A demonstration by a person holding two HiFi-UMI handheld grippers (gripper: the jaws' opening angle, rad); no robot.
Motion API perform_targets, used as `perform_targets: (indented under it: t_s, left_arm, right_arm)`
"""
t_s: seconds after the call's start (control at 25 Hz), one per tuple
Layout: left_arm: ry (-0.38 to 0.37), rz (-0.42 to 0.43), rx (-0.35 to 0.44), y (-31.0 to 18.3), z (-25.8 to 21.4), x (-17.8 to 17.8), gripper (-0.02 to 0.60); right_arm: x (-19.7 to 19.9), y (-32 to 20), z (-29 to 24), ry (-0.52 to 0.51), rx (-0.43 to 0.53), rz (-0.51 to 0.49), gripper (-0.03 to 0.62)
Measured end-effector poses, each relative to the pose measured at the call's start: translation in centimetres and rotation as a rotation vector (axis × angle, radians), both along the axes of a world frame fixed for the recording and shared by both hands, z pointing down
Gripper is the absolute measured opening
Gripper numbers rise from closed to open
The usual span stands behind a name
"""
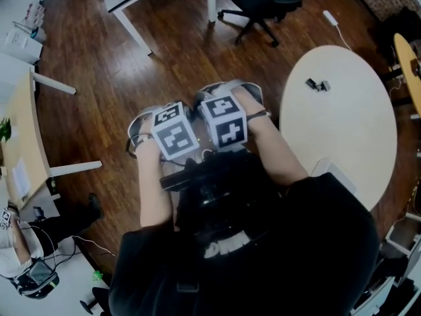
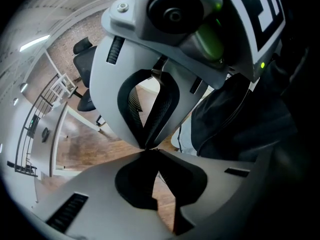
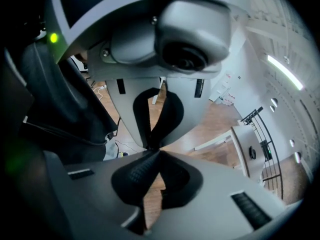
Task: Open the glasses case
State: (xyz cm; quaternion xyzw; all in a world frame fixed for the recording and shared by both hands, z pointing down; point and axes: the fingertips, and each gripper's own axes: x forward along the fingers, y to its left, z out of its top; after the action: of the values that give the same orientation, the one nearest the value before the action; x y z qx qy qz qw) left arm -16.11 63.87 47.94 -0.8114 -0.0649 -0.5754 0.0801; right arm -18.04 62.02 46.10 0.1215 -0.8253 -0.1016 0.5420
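Black cloth of the person's top (image 1: 263,255) fills the nearest ground, and both bare forearms reach out from it, well to the left of the round counter (image 1: 348,143). The left forearm (image 1: 154,189) and the right forearm (image 1: 279,153) run close together, wrists bent so that both tools tip steeply down over the wood floor (image 1: 164,58), their marker cubes side by side.

The left claw (image 2: 148,154) is fully closed, pad against pad, with nothing between. The right claw (image 3: 156,151) is closed the same way and is just as empty. Each one's own view looks straight at the other tool, and the two sets of tips come nose to nose, touching or just short of it.

Farther off, on the counter's far part, lie two small dark things (image 1: 317,84), well apart from both claws. They are too small to tell whether either is the glasses case. Beyond the counter, to its left, stands a black office chair (image 1: 263,2).
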Motion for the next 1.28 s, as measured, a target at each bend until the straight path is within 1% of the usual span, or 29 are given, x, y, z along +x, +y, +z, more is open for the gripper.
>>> perform_targets:
  t_s: [0.16, 0.28, 0.44, 0.64, 0.76, 0.84, 0.92, 1.04, 1.28]
  left_arm:
    - [-0.002, 0.012, -0.01, 2.3, 0.0, 1.4, 0.002]
    - [-0.001, 0.016, -0.011, 4.0, -0.4, 2.6, 0.002]
    - [0.003, 0.03, -0.008, 6.6, -1.3, 4.4, 0.002]
    - [0.006, 0.043, 0.025, 9.8, -2.3, 6.0, 0.002]
    - [0.013, 0.046, 0.045, 11.2, -2.9, 7.2, 0.002]
    - [0.015, 0.046, 0.058, 12.2, -3.1, 7.9, 0.002]
    - [0.019, 0.053, 0.052, 13.7, -2.9, 8.5, 0.002]
    - [0.018, 0.058, 0.033, 16.1, -2.7, 8.8, 0.002]
    - [0.015, 0.049, 0.054, 17.9, -2.1, 8.1, 0.002]
  right_arm:
    - [1.5, 2.2, 0.1, -0.009, -0.026, 0.026, 0.006]
    - [2.8, 3.9, -0.3, -0.024, -0.028, 0.046, 0.006]
    - [4.6, 6.5, -1.2, -0.036, 0.006, 0.045, 0.006]
    - [6.8, 9.5, -1.5, -0.078, 0.053, 0.086, 0.008]
    - [8.0, 11.1, -2.3, -0.111, 0.091, 0.083, 0.008]
    - [8.8, 12.2, -2.5, -0.128, 0.1, 0.092, 0.006]
    - [9.2, 13.4, -2.2, -0.139, 0.098, 0.101, 0.006]
    - [9.8, 15.3, -1.3, -0.119, 0.1, 0.102, 0.006]
    - [8.8, 17.1, -1.4, -0.119, 0.129, 0.076, 0.006]
